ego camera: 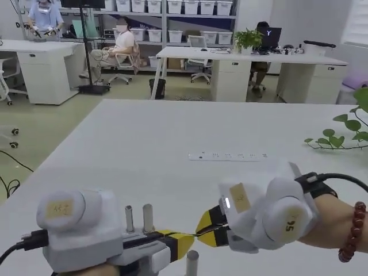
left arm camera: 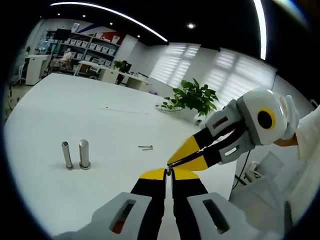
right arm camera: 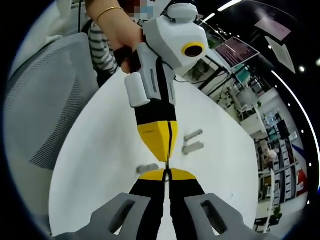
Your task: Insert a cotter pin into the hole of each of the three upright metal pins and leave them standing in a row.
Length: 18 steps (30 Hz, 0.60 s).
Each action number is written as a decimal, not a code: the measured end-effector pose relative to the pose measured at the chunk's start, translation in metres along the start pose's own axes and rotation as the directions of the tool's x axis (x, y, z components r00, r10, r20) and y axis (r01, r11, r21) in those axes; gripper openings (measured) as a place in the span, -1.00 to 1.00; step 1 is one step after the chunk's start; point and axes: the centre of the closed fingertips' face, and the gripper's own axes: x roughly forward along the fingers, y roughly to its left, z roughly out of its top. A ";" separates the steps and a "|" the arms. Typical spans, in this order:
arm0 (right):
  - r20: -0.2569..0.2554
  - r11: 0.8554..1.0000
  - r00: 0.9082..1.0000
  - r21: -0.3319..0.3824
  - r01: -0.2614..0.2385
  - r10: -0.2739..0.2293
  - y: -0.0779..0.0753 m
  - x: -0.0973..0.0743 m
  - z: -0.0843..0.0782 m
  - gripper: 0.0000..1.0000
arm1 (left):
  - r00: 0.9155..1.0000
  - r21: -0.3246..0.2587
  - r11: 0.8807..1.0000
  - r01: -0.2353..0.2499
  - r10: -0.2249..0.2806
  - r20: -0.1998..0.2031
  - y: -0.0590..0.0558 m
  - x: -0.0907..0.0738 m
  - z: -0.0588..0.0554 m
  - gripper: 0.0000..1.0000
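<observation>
Left tool (left arm camera: 169,172) and right tool (right arm camera: 167,172) meet tip to tip, both pinched narrow, probably passing something tiny; upright pins (left arm camera: 84,154) stand clear at frame left.

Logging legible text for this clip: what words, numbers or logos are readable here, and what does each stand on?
"55" (possibly "SS"): yellow sticker on the right gripper.
"Y"-shaped logo: laptop lid on a background desk.
Too blurred to read: top sticker on the left gripper.
Too blurred to read: second sticker on the right gripper.
Too small to read: tiny print on the left gripper's yellow jaw, in the right gripper view.
</observation>
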 end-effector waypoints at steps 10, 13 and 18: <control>-0.005 1.000 1.000 -0.002 0.006 -0.006 0.000 0.000 0.000 -0.96 | 1.000 -0.072 0.997 0.008 -0.007 0.005 0.000 0.001 -0.001 -0.98; 0.000 1.000 1.000 0.014 0.005 -0.005 0.001 0.000 0.000 -0.95 | 1.000 -0.077 0.997 0.009 -0.009 0.004 0.000 0.001 -0.001 -0.98; 0.014 0.999 1.000 0.039 0.007 -0.008 0.000 0.000 -0.001 -0.93 | 1.000 -0.083 0.996 0.007 -0.006 0.007 0.000 0.001 0.000 -0.99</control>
